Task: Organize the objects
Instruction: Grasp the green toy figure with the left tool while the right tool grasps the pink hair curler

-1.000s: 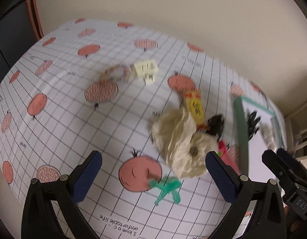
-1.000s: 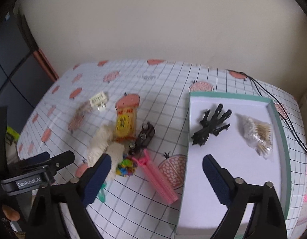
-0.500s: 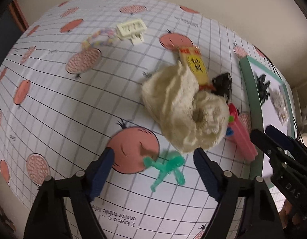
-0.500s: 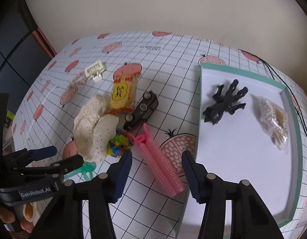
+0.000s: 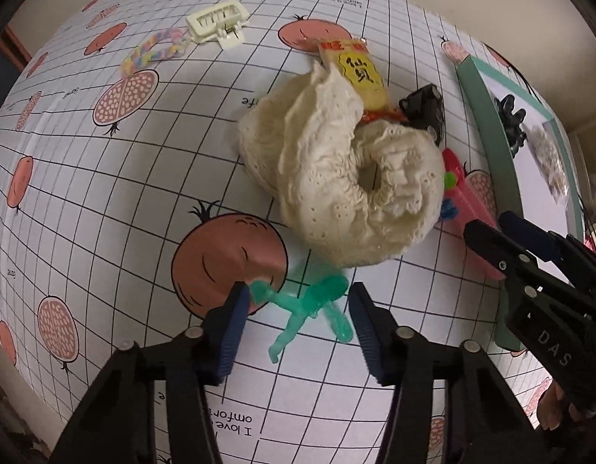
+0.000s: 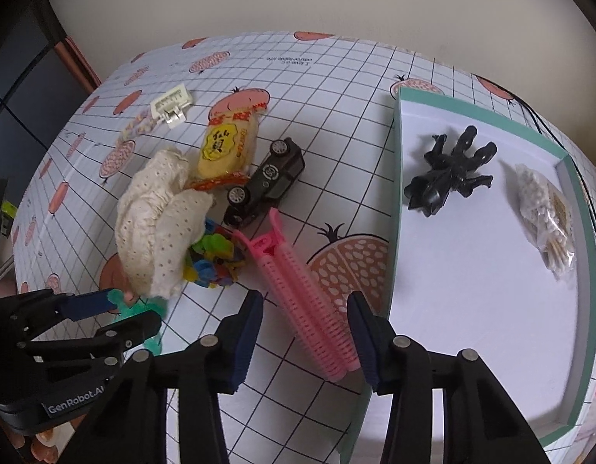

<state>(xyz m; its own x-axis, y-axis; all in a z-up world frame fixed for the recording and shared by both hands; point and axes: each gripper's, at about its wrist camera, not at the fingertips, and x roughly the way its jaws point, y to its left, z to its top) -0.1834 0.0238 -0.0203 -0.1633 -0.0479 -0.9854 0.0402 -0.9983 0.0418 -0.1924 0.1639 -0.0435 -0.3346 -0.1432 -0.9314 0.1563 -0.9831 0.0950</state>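
A translucent green toy figure (image 5: 309, 309) lies flat on the fruit-print cloth, between the fingers of my left gripper (image 5: 298, 301). The jaws are closing around it, and the pads are near its arms but not clamped. My right gripper (image 6: 305, 305) points down over a pink comb-like hair clip (image 6: 309, 301). Its jaws are closing too, and the clip lies between them with a gap on the left side. In the right wrist view the left gripper (image 6: 116, 309) sits low at the left. A teal-rimmed white tray (image 6: 394, 193) stands to the right.
A cream lace cloth (image 5: 348, 178), a yellow snack packet (image 6: 228, 143), a black toy car (image 6: 267, 181) and small coloured toy bits (image 6: 213, 259) crowd the middle. A white clip (image 5: 217, 23) and a pastel braid (image 5: 155, 48) lie farther off. The tray holds a black claw clip (image 6: 448, 178) and a swab bag (image 6: 545, 212).
Both grippers have come down toward the table and their jaws have narrowed. The left now straddles the green figure. The right has shifted left from over the tray edge to straddle the pink clip.
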